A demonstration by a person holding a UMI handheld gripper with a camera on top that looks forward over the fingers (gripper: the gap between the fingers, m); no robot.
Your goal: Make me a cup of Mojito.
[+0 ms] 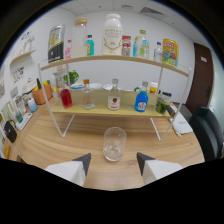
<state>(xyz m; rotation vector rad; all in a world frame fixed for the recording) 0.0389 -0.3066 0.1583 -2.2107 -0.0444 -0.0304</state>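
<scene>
A clear empty-looking glass point(114, 144) stands on the wooden counter point(60, 145), just ahead of my fingers and midway between them. My gripper point(113, 161) is open, with nothing held; its dark fingertips point(84, 161) flank the glass base with a gap at each side. Beyond the glass a two-tier shelf point(115, 111) holds bottles: a red one point(66, 96), a clear one with an amber cap point(88, 96), a clear one with a red label point(114, 96) and a blue one point(142, 100).
The upper tier carries tall bottles, a white jug point(112, 34) and a snack packet point(170, 51). White shelf legs point(59, 126) stand on the counter. An orange pot point(40, 94) and small items sit left; a dark chair point(210, 131) is right.
</scene>
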